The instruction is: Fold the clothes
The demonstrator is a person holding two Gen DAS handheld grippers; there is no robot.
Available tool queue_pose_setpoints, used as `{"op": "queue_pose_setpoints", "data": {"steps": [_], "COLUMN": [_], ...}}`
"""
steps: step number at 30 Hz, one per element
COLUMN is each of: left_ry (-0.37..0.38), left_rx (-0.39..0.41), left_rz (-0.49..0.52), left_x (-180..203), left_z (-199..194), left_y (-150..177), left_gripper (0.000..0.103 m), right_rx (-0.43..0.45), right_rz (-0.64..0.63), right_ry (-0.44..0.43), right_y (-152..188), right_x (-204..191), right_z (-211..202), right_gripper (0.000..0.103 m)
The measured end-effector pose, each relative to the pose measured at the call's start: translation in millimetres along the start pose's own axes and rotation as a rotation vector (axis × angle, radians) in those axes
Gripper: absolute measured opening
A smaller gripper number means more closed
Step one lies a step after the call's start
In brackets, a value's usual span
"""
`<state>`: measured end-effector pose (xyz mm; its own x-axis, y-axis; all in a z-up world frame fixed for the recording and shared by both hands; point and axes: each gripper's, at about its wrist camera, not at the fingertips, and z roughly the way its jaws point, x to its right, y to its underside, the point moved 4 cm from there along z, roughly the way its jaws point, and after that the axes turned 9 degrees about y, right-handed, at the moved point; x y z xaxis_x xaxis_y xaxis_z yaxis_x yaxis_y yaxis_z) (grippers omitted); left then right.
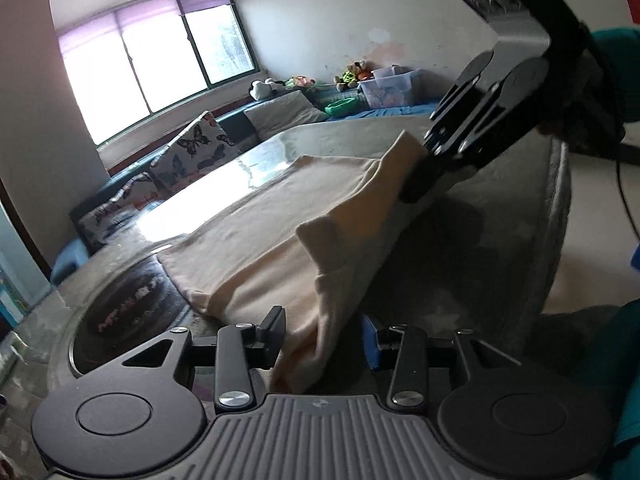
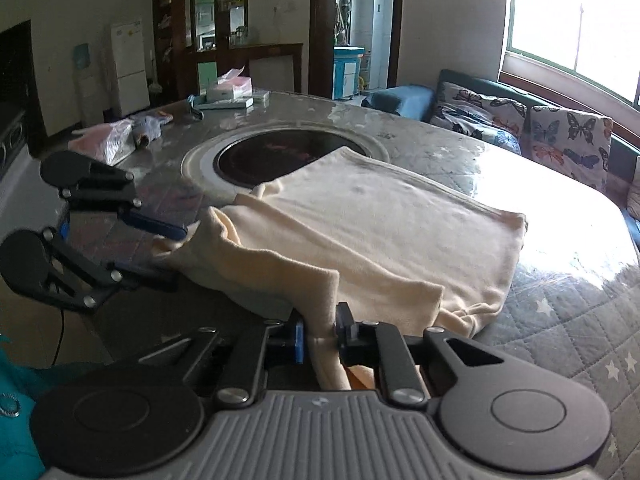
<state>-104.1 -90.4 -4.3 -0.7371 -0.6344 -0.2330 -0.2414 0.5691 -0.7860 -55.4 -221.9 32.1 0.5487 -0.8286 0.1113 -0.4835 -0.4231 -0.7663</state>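
Note:
A cream garment (image 2: 384,216) lies spread on the grey quilted table (image 2: 568,320), with its near edge lifted between both grippers. My right gripper (image 2: 320,336) is shut on a bunched fold of that edge; in the left wrist view the same gripper (image 1: 416,190) comes in from the upper right, pinching the cloth. My left gripper (image 1: 322,340) has its jaws apart, and a hanging corner of the garment (image 1: 304,264) drapes between them. The blue pad (image 1: 370,344) stands clear of the cloth. From the right wrist view, the left gripper (image 2: 164,250) brackets the garment's left corner.
A round dark hob (image 2: 280,156) is set into the table beyond the garment. Plastic bags (image 2: 108,140) and a tissue box (image 2: 230,88) sit at the far side. A sofa with butterfly cushions (image 2: 560,136) runs under the window. A teal sleeve (image 1: 624,360) shows at right.

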Motion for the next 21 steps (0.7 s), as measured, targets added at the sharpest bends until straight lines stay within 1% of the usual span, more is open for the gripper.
{"op": "queue_pose_setpoints", "data": {"steps": [1,2,3,5,9,13,21], "left_ry": [-0.002,-0.001,0.012,0.017,0.029,0.051,0.095], "left_rx": [-0.001,-0.002,-0.002,0.009,0.036,0.056,0.086], "left_rz": [0.001,0.001,-0.002,-0.004,-0.012,-0.016,-0.051], "left_x": [-1.6,-3.2,-4.5,-5.8,-4.7,0.1,17.5], "left_z": [0.8,1.4,1.1,-2.7,-16.0,-35.8,-89.5], "left_y": [0.4,0.8,1.0,0.5,-4.4,-9.6,-13.5], "left_gripper": [0.029,0.015,0.01,0.006,0.005,0.005,0.005], "right_rx": [0.004,0.006,0.009,0.021,0.049,0.078,0.095], "right_rz": [0.001,0.003,0.005,0.015,0.033,0.024,-0.023], "right_ry": [0.001,0.003,0.006,0.009,0.012,0.003,-0.065], "right_y": [-0.6,-1.1,-0.8,-0.2,0.3,-0.7,5.9], "right_x": [-0.2,-0.4,-1.0,-2.0,-3.0,-6.7,-28.1], "right_z": [-0.5,-0.3,-0.7,-2.8,-10.9,-31.1,-85.3], "right_gripper": [0.013,0.012,0.011,0.01,0.01,0.01,0.01]}}
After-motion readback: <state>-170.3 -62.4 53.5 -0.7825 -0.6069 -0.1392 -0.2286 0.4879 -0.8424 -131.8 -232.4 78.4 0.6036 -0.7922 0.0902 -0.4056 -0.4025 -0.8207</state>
